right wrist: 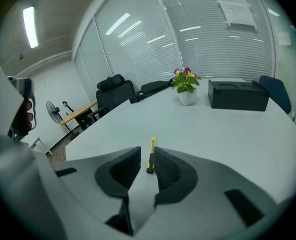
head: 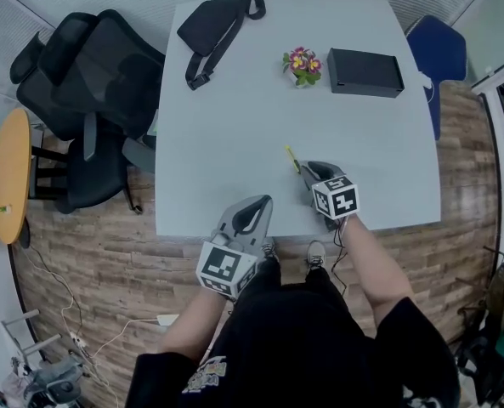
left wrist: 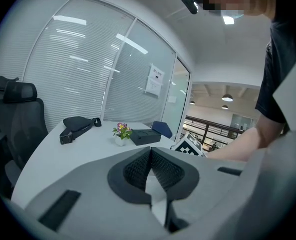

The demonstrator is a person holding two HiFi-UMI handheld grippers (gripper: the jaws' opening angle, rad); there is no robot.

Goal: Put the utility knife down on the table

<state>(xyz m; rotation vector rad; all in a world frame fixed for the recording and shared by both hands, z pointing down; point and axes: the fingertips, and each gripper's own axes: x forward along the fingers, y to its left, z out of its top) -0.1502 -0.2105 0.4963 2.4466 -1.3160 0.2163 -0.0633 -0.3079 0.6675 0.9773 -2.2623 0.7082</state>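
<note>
Nearest, at the front edge of the table (head: 235,126): left gripper (head: 253,211), jaws pressed together with nothing between them, tips just over the tabletop and body out over the wooden floor (head: 99,253). A little further in and to the right: right gripper (head: 318,171), low over the tabletop, jaws spread. Lying flat on the table there: yellow utility knife (right wrist: 151,156), black end in the gap close beside one pad, yellow end pointing away toward the far side; not pinched. Beyond that, bare tabletop. Toward the far edge: small pot of flowers (head: 302,65), black box (head: 365,72) just to its right, black bag (head: 213,24) at the far left corner. Off the table: black office chair (head: 90,83) to the left, blue chair (head: 438,49) at the far right.
</note>
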